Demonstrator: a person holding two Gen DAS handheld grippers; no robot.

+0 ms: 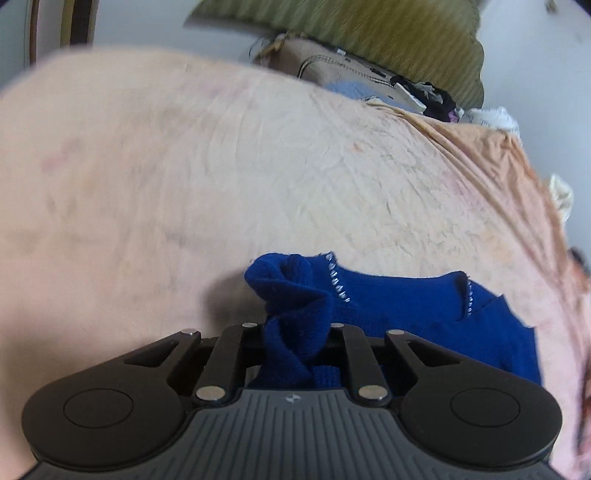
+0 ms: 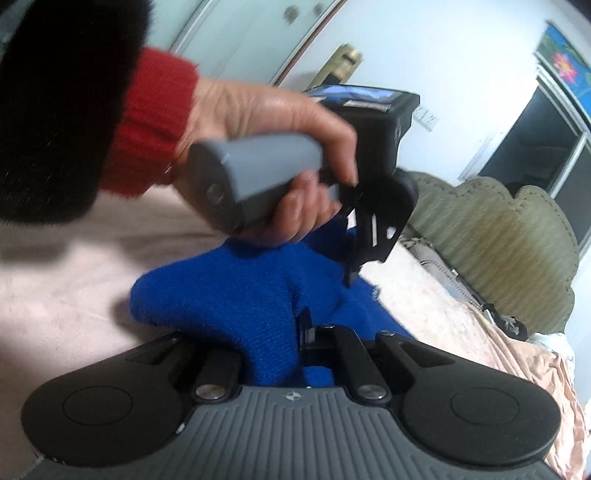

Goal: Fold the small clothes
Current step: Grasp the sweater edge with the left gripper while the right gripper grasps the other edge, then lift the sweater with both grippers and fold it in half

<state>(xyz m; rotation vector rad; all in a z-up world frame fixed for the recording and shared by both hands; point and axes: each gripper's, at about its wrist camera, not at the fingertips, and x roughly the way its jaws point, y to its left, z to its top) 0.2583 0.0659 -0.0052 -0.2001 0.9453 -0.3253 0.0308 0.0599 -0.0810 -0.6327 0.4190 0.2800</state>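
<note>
A small blue knit garment (image 1: 406, 306) with a line of pale stitches at its neckline lies crumpled on the pink bed sheet (image 1: 184, 166). My left gripper (image 1: 295, 332) is shut on a bunched fold of it. In the right wrist view the same blue garment (image 2: 221, 291) spreads out ahead, and my right gripper (image 2: 293, 332) is shut on another part, with cloth draped over one finger. Just beyond it a hand (image 2: 266, 110) in a red cuff and black sleeve holds the left gripper (image 2: 352, 277), pointing down into the cloth.
A green padded headboard (image 1: 351, 29) stands at the far end of the bed. Several other clothes (image 1: 424, 92) are heaped below it. The sheet drops off at the bed's right edge (image 1: 535, 184). A door and a dark window (image 2: 535, 147) are behind.
</note>
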